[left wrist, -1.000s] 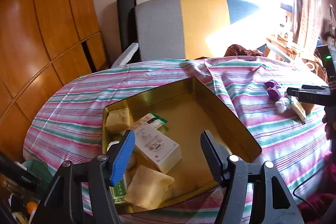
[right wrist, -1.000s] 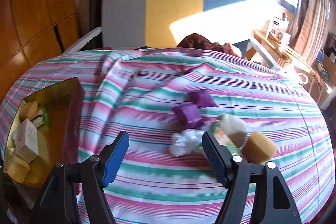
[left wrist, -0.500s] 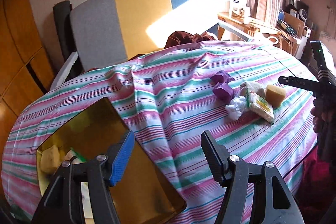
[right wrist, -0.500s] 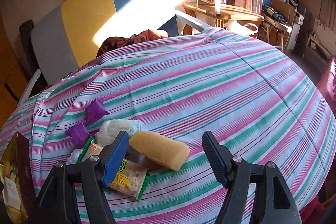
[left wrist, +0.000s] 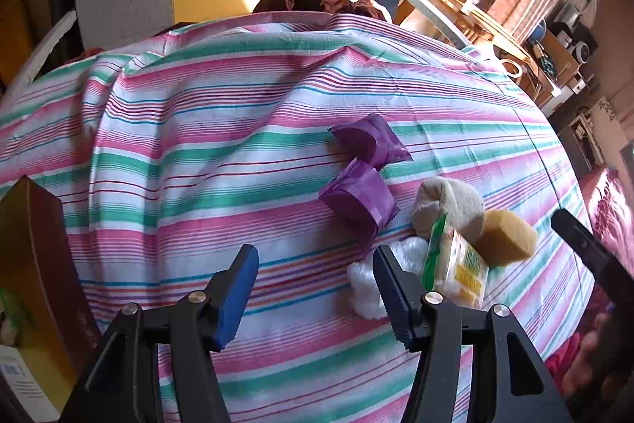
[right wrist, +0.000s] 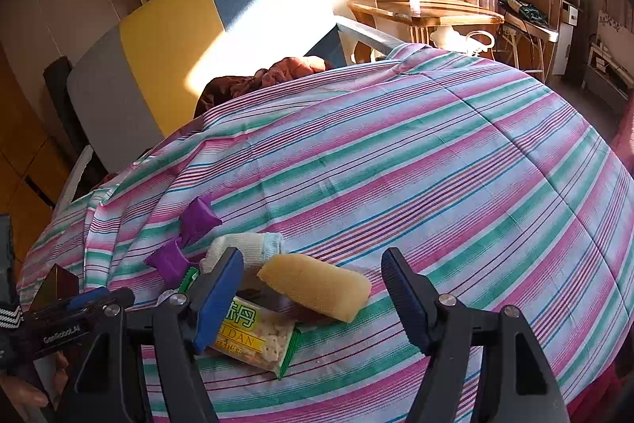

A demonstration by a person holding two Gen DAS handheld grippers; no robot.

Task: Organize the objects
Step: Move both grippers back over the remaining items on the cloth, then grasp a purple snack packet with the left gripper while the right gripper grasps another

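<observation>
At the lower middle of the right view, our right gripper point(right wrist: 311, 294) has its jaws apart around the sponge point(right wrist: 317, 286), which leans on the cracker pack point(right wrist: 253, 333). Our left gripper point(left wrist: 315, 288), jaws also apart and empty, hangs over bare cloth; the cotton point(left wrist: 366, 290) lies behind its right jaw. The purple packets point(left wrist: 358, 195) and sock point(left wrist: 447, 201) lie just beside. The box point(left wrist: 33, 264) waits at the left edge on the table point(left wrist: 206, 129). We judge that closing now could also pinch the pack, because the left jaw covers it.

Striped tablecloth point(right wrist: 436, 153) under snacks point(right wrist: 253, 333), sponge point(right wrist: 317, 286)
</observation>
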